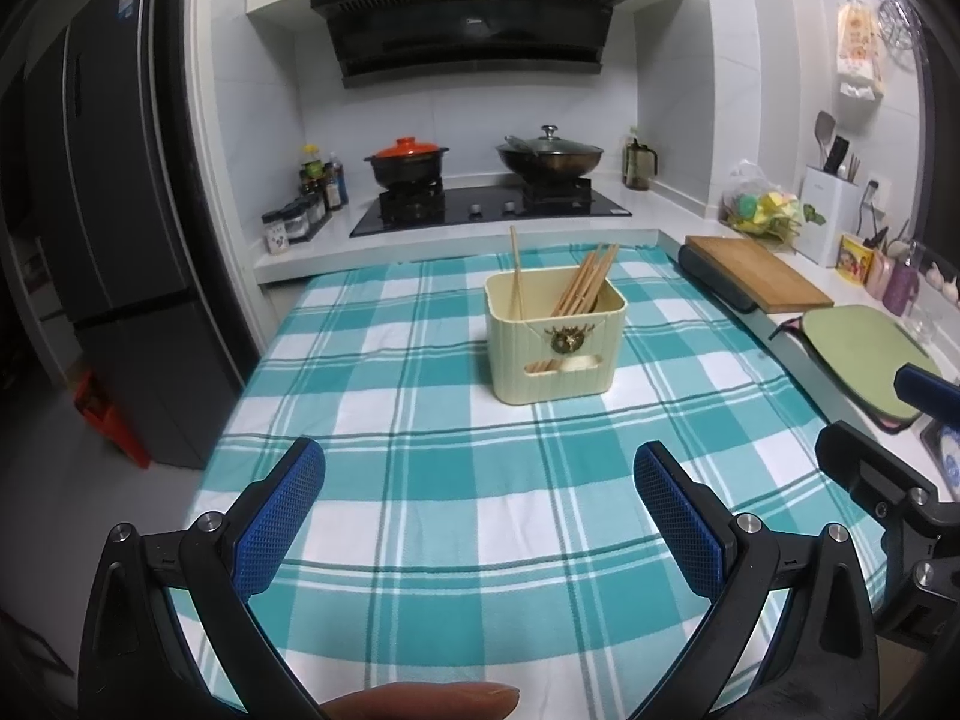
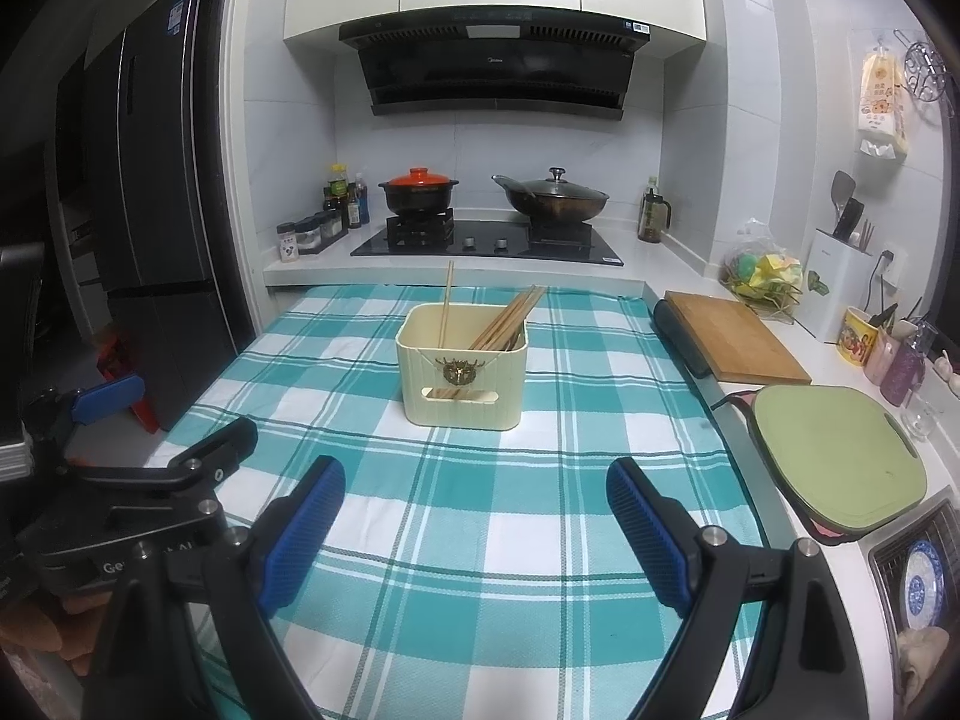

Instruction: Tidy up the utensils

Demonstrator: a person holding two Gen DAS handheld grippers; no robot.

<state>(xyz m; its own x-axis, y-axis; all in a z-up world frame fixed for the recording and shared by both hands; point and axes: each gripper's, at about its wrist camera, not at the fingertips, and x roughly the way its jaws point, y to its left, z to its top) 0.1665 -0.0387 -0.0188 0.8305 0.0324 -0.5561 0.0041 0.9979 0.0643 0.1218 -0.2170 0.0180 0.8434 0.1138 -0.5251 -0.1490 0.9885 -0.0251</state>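
Cream utensil box point(image 1: 555, 339) mid-table, chopsticks point(image 1: 585, 288) inside | left hand-held gripper point(image 1: 480, 477) spread, empty | right hand-held gripper point(image 2: 477, 498) spread, empty | risk: a careless reach could knock the lone upright chopstick point(image 1: 515, 270) or tip the box

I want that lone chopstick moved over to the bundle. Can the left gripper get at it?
Probably yes. The left gripper is open, only bare checked tablecloth lies before the cream plastic holder, and the single wooden chopstick stands clear above its rim.
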